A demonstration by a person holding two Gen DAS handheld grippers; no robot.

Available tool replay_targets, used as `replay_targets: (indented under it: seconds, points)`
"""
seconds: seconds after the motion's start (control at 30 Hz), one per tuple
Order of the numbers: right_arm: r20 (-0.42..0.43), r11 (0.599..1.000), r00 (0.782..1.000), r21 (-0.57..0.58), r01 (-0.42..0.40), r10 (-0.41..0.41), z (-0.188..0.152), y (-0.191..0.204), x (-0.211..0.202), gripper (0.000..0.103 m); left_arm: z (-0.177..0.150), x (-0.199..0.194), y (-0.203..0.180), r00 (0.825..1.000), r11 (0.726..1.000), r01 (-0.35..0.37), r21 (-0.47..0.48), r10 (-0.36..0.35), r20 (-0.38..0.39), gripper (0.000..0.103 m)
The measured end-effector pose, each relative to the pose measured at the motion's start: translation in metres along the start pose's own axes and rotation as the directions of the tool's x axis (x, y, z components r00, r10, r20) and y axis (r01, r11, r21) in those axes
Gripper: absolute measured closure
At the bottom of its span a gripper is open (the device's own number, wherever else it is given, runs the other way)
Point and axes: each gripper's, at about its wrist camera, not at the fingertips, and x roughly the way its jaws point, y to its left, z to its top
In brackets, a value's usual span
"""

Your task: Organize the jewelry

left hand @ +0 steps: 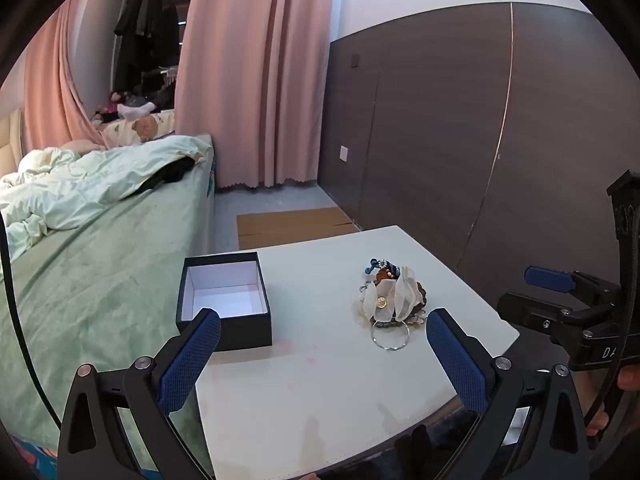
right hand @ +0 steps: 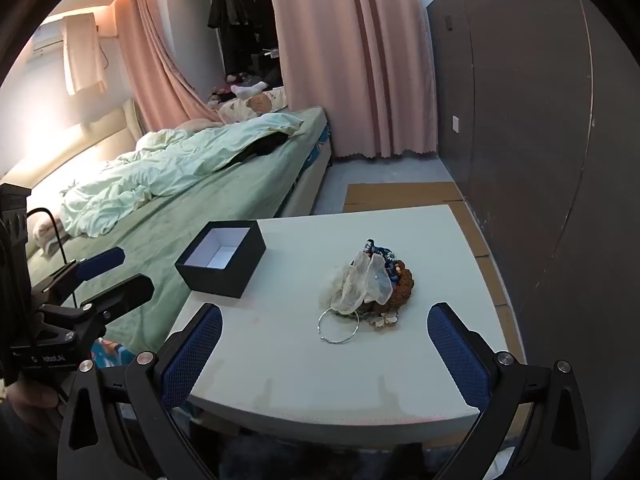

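Right wrist view: the right gripper (right hand: 325,350) is hovering spread and empty, the jewelry pile (right hand: 366,286) just ahead between its fingers, the box (right hand: 221,258) ahead-left; the left gripper (left hand: 323,354) is equally spread. Pinching the silver hoop (right hand: 338,326) first looks safest.

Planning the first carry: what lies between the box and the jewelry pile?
Nothing: bare table between box and pile, plain in both wrist views.

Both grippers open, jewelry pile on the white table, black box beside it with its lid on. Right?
Not quite: the black box has no lid on it. It stands open, and the left wrist view shows its white inside bare. The rest holds: the left gripper and right gripper are open, and the jewelry pile lies on the white table.
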Motion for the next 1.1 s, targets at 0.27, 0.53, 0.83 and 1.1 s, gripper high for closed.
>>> replay_targets:
  seconds: [0.27, 0.53, 0.83, 1.1]
  points:
    - [-0.025, 0.999, 1.000, 0.037, -0.018, 0.019, 0.000, 0.003, 0.000, 0.000, 0.000, 0.002, -0.001, 1.000, 1.000, -0.010, -0.001, 0.010, -0.006, 0.000]
    - [0.001, 1.000, 1.000, 0.019, -0.003, 0.003, -0.002, 0.008, 0.004, 0.000, -0.001, 0.003, -0.005, 1.000, 1.000, -0.018, 0.005, 0.018, 0.005, 0.000]
    - [0.007, 1.000, 1.000, 0.026, 0.003, -0.004, -0.002, 0.004, 0.002, 0.000, 0.002, 0.000, 0.002, 1.000, 1.000, -0.005, -0.010, 0.005, 0.024, 0.000]
    - [0.022, 1.000, 1.000, 0.010, 0.004, -0.004, 0.001, 0.005, -0.003, 0.000, 0.004, 0.000, 0.006, 0.999, 1.000, -0.008, -0.027, 0.009, 0.037, 0.000]
